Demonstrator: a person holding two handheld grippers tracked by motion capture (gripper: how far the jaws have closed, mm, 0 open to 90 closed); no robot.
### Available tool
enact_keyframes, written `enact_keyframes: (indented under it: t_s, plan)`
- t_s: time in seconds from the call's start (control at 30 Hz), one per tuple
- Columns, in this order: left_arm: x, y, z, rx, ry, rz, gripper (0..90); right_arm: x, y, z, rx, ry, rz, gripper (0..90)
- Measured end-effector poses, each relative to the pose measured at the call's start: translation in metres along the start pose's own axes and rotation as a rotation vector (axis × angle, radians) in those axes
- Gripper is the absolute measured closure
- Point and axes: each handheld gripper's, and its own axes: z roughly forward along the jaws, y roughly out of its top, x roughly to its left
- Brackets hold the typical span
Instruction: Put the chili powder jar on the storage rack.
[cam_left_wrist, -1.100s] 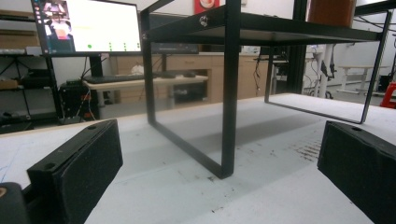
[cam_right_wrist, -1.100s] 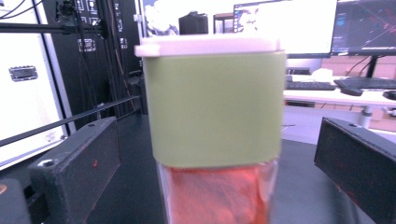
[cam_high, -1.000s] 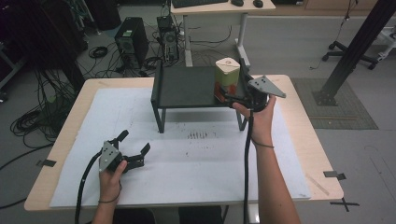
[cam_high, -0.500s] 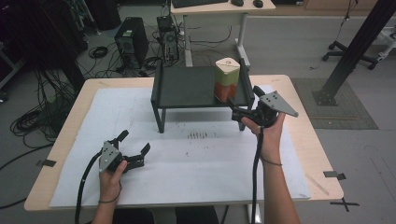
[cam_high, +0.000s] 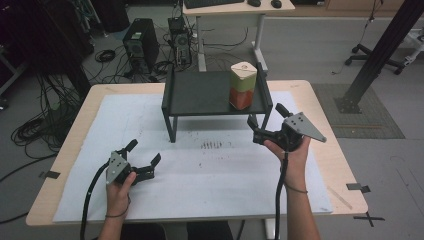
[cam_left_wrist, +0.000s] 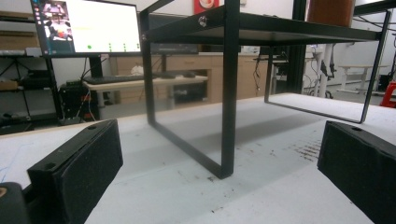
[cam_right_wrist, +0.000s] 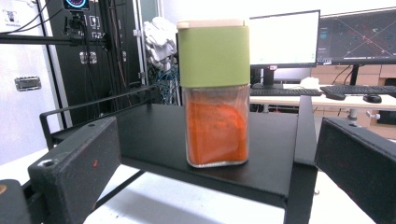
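Orange-filled jar (cam_high: 243, 85) stood on the black shelf (cam_high: 200, 95) near its right edge, apparently placed; right gripper (cam_high: 268, 123) just beside it and left gripper (cam_high: 142, 159) near the bench's front-left both had jaws apart, empty.

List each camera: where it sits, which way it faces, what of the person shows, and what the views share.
High view: above the person's side, looking forward and down on the table; both forearms, left gripper and right gripper show.
Left gripper view: low over the table, facing the black shelf's legs; only its own open jaws show.
Right gripper view: level with the shelf top, facing the spice jar; only its own open jaws show.
Shared: all three show the shelf; the jar, whole in two, is cropped in the left gripper view.
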Motion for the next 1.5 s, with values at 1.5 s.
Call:
enact_keyframes:
  t_s: [1.5]
  plan:
    - [0.0, 0.0, 0.0, -0.001, -0.002, 0.003, 0.4, 0.003, -0.111, -0.036, 0.097, -0.031, 0.092, 1.0]
